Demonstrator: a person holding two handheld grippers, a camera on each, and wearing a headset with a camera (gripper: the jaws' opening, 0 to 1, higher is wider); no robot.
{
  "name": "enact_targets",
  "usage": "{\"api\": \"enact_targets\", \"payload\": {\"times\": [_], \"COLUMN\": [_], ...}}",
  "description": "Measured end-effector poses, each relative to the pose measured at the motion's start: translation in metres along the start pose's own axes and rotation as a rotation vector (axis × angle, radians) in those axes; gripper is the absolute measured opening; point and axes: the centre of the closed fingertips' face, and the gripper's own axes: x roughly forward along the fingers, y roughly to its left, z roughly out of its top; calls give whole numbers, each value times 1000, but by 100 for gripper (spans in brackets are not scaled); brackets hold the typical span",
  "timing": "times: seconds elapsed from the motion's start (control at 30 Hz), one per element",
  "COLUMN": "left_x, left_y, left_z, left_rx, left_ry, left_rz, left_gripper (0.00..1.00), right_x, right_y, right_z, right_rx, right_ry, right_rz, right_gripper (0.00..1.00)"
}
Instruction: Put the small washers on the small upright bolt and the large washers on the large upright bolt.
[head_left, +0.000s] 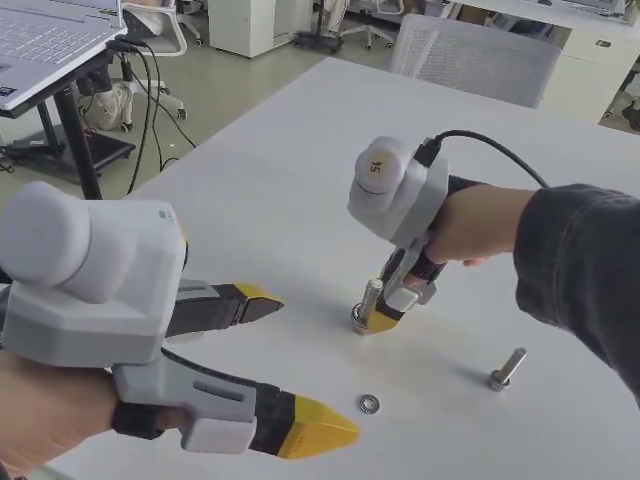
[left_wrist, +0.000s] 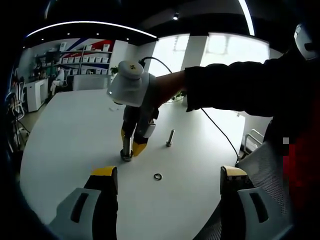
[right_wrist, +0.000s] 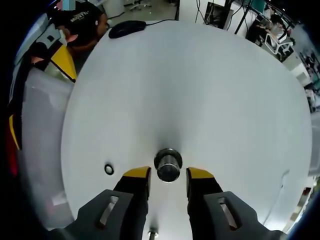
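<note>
Two bolts stand on the wide white counter (head_left: 270, 170) in my head view, with a lot of bare surface around them. The counter's left edge runs up toward a grey mesh chair back (head_left: 480, 55), and an open laptop on a stand (head_left: 50, 40) sits beyond that edge. The large silver upright bolt (head_left: 369, 303) is mid-counter, and the right claw (head_left: 380, 320) points down at it with a yellow tip at its foot. The small silver upright bolt (head_left: 506, 369) stands well apart to the right. One small metal ring washer (head_left: 369, 404) lies flat nearer me, just beside the left claw (head_left: 318, 366), whose jaws are spread wide with nothing between them.

In the left gripper view I look across the counter (left_wrist: 70, 130). My left claw (left_wrist: 169, 175) gapes wide, and the washer (left_wrist: 158, 176) lies just ahead between its tips. Farther on, the right claw (left_wrist: 136, 148) is down at the large bolt (left_wrist: 125, 152), with the small bolt (left_wrist: 170, 137) near it to the right.

In the right gripper view I look straight down on the large bolt (right_wrist: 168, 165), a round metal end with a darker ring around it. The right claw (right_wrist: 169, 175) is partly apart and clamps nothing, with a tip on either side just short of the bolt. The washer (right_wrist: 109, 169) lies left of the jaws on open counter (right_wrist: 200, 90).
</note>
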Motion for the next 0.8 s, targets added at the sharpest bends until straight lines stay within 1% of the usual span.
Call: {"api": "enact_targets", "payload": {"times": [0.43, 0.63, 0.8], "left_x": [3, 3, 4], "left_y": [2, 3, 3], "left_z": [3, 3, 4], "left_rx": [3, 4, 7], "left_ry": [4, 6, 10], "left_rz": [-5, -10, -16], "left_gripper": [84, 84, 84], "right_x": [-16, -20, -29], "right_y": [-3, -8, -8], "right_z": [-11, -15, -24], "right_rx": [37, 47, 59], "right_ry": [-27, -38, -47], "right_rz": [-25, -42, -56], "right_gripper": [31, 31, 31]}}
